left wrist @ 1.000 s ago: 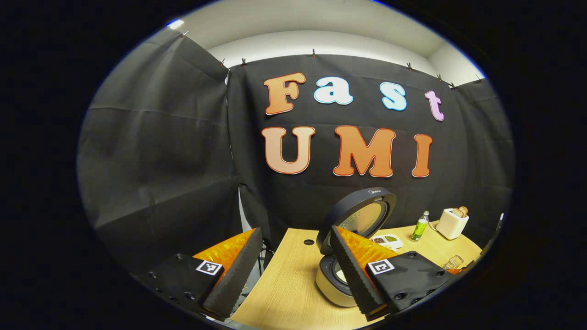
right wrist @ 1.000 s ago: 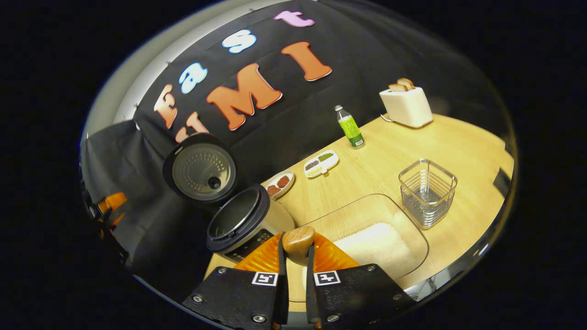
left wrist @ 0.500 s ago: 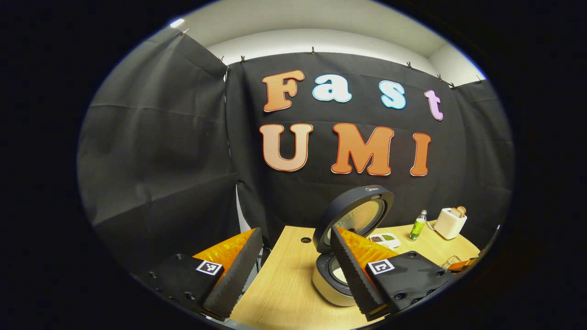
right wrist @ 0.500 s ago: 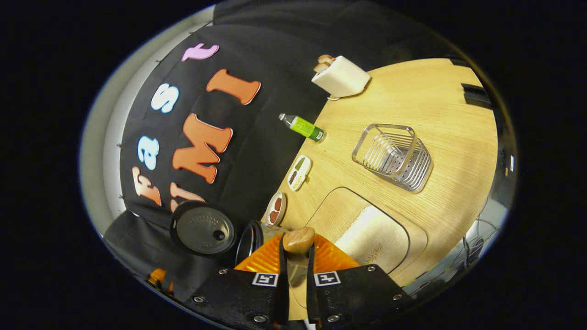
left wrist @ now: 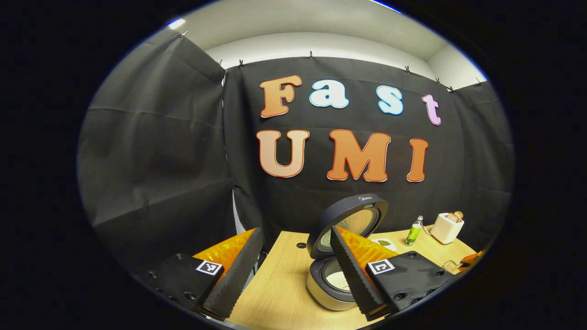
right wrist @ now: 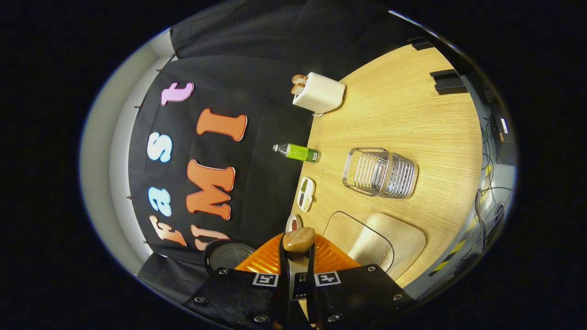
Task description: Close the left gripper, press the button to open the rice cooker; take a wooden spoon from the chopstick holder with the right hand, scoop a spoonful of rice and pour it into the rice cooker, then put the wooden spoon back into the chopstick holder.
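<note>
In the left gripper view the rice cooker (left wrist: pixel 321 293) stands on the wooden table with its round lid (left wrist: pixel 347 221) raised, and pale rice (left wrist: pixel 337 277) lies in the pot. My left gripper (left wrist: pixel 293 272) hangs open just in front of the cooker, nothing between its fingers. My right gripper (right wrist: pixel 298 250) is shut on the wooden spoon's handle (right wrist: pixel 298 239); the bowl of the spoon is hidden below the fingers. This view is rolled far over. The wire chopstick holder (right wrist: pixel 380 172) stands empty past the clear rice container (right wrist: pixel 383 238). The cooker's lid (right wrist: pixel 228 255) shows at the lower left.
A white toaster (right wrist: pixel 318 93) with bread, a green bottle (right wrist: pixel 298 152), a divided bean dish (right wrist: pixel 306 194) and a small dish (right wrist: pixel 293 223) line the table's back edge. Toaster (left wrist: pixel 447 227) and bottle (left wrist: pixel 414 230) sit right of the cooker. Cables hang off the table's near side (right wrist: pixel 486 201).
My right gripper has rolled far over with the spoon, moving above the cooker. The left gripper has drawn back a little; more of the pot and its rice now shows.
</note>
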`<state>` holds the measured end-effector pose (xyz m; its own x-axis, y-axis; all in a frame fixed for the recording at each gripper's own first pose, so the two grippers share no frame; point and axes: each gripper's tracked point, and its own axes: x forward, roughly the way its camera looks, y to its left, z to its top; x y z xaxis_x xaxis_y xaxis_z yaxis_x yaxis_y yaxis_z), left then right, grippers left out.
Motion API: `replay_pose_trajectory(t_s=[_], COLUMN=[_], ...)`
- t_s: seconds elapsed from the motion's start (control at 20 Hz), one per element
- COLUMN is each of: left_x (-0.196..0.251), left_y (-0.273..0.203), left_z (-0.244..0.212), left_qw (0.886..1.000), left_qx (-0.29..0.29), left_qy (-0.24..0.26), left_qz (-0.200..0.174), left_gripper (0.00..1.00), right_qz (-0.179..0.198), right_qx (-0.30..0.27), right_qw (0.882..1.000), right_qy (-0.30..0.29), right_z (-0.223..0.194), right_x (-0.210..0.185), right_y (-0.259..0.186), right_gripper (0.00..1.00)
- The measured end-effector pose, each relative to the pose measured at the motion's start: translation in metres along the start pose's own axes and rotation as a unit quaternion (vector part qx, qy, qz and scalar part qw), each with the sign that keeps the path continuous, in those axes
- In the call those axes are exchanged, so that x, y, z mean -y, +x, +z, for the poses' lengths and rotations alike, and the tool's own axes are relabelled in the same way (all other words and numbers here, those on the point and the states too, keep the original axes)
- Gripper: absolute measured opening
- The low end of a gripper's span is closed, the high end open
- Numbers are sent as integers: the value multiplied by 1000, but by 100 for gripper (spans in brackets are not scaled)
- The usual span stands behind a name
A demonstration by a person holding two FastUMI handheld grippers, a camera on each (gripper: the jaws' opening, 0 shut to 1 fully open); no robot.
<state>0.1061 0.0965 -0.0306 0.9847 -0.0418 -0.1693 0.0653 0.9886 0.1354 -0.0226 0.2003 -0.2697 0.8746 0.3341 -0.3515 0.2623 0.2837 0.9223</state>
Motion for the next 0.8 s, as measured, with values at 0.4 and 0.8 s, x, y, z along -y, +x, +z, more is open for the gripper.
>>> replay_pose_trajectory(t_s=[0.4,0.8], left_x=[20,24], left_y=[-1,-7], left_z=[10,8], left_qw=[1000,1000], left_qx=[10,11], left_qy=[-6,-9], left_qz=[-17,-11], left_gripper=[97,97], right_qz=[16,56], right_qx=[26,32], right_qw=[998,997], right_qy=[47,49], right_z=[20,25], right_x=[-36,-93], right_y=[-17,-16], right_gripper=[14,14])
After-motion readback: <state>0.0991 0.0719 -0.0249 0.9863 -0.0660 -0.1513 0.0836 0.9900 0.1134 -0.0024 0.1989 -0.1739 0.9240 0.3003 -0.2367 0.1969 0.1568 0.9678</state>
